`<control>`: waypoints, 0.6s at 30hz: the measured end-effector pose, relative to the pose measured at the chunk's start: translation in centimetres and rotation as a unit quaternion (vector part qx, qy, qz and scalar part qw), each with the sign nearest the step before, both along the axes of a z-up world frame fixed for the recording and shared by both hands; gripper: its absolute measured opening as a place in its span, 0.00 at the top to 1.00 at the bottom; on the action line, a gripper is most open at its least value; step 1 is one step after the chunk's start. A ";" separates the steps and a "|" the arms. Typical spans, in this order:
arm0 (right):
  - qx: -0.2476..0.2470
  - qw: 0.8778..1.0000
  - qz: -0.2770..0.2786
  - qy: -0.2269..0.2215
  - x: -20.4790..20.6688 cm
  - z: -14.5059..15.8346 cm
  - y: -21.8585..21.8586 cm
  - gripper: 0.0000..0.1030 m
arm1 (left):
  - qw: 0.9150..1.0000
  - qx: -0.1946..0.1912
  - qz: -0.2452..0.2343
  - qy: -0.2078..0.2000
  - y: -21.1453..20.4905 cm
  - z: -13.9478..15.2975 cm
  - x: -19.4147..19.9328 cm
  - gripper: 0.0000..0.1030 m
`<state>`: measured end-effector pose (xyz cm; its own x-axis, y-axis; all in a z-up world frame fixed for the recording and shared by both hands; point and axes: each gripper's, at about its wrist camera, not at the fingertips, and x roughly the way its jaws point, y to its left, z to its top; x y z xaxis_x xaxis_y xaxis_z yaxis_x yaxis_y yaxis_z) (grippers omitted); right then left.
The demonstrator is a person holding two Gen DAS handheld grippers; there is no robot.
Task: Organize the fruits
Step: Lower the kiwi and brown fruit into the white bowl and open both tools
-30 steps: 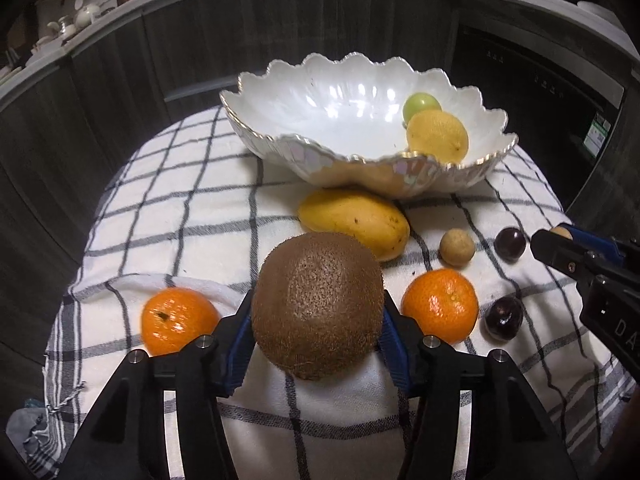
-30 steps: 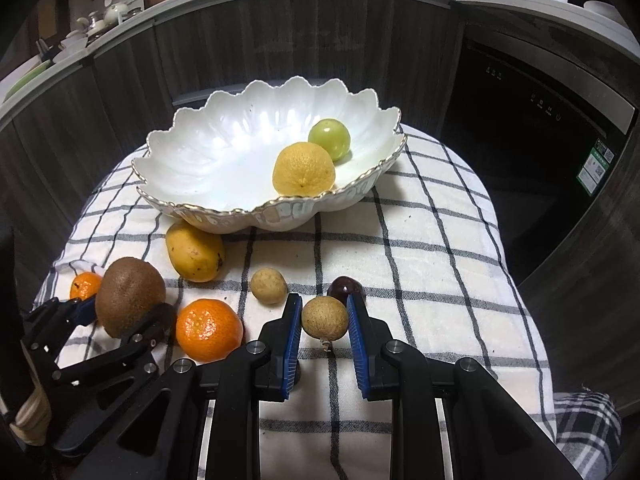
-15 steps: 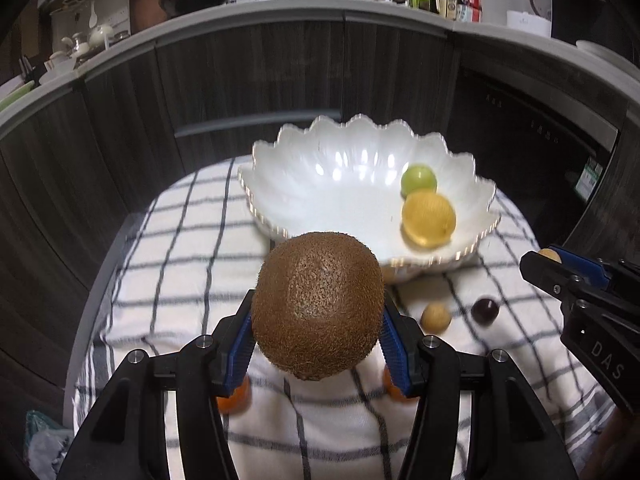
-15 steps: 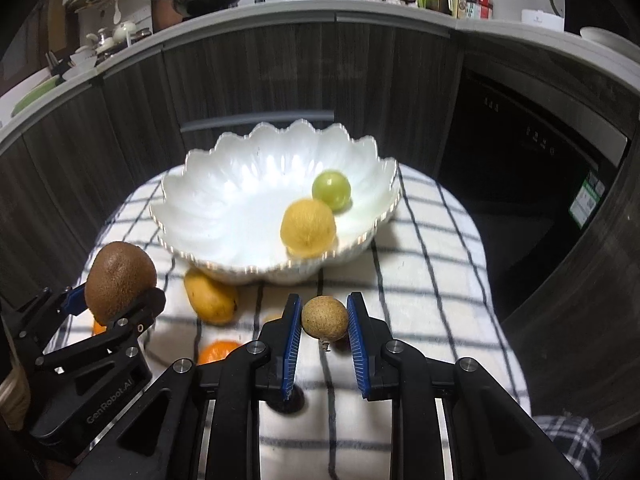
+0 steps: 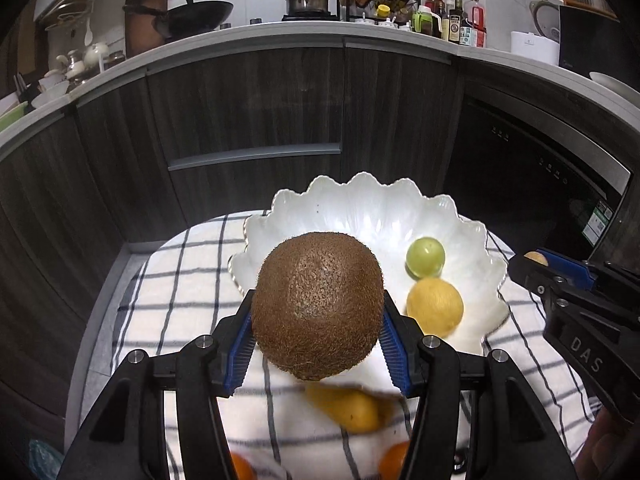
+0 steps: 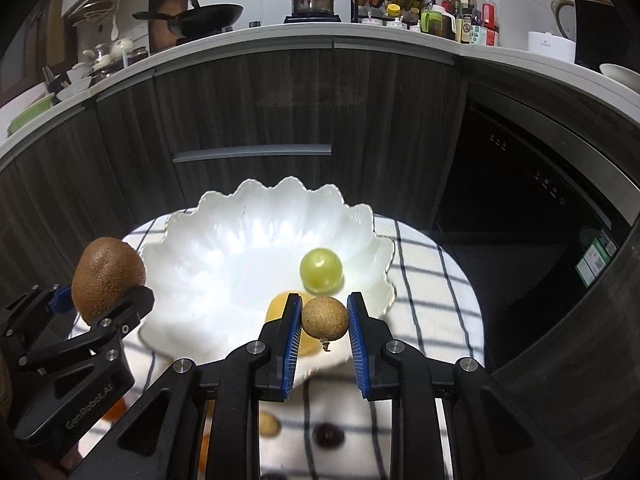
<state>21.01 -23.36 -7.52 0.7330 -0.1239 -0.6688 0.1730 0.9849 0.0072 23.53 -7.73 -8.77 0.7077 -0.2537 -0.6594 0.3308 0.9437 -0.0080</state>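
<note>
My left gripper (image 5: 318, 342) is shut on a brown fuzzy kiwi (image 5: 318, 304), held up in front of the near left rim of the white scalloped bowl (image 5: 360, 208). In the right wrist view my right gripper (image 6: 324, 330) is shut on a small tan longan (image 6: 324, 317), raised over the bowl's (image 6: 224, 248) near rim. Inside the bowl lie a green round fruit (image 6: 321, 271) and a yellow lemon (image 5: 435, 306). From the right wrist view the left gripper (image 6: 98, 298) with the kiwi (image 6: 107, 277) hangs at the bowl's left edge.
On the checked cloth (image 5: 180, 280) below lie a mango (image 5: 352, 408), two oranges (image 5: 394, 460), another longan (image 6: 270, 424) and a dark plum (image 6: 328, 434). Dark cabinets (image 5: 248, 112) and a black oven front (image 6: 532, 200) stand close behind the small round table.
Both grippers have risen and moved forward toward the bowl with their fruits. The loose fruits on the cloth have slid to the bottom of both views.
</note>
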 end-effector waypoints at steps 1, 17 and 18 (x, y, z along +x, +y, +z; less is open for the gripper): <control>0.004 1.000 0.000 0.004 0.6 -0.2 -0.2 0.76 | 1.000 -0.001 -0.002 0.003 -0.1 -0.1 0.5 0.47; 0.020 0.998 -0.010 0.061 6.6 -4.2 -1.9 0.76 | 0.998 0.015 0.006 0.069 -1.5 -4.3 5.5 0.46; 0.019 0.998 -0.009 0.063 6.6 -4.4 -1.8 0.76 | 0.997 0.015 0.006 0.071 -1.6 -4.4 5.6 0.46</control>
<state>27.64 -25.19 -11.89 0.6407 -0.1100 -0.7598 0.1934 0.9809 0.0211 29.10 -9.35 -13.18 0.6089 -0.2243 -0.7609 0.3175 0.9479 -0.0253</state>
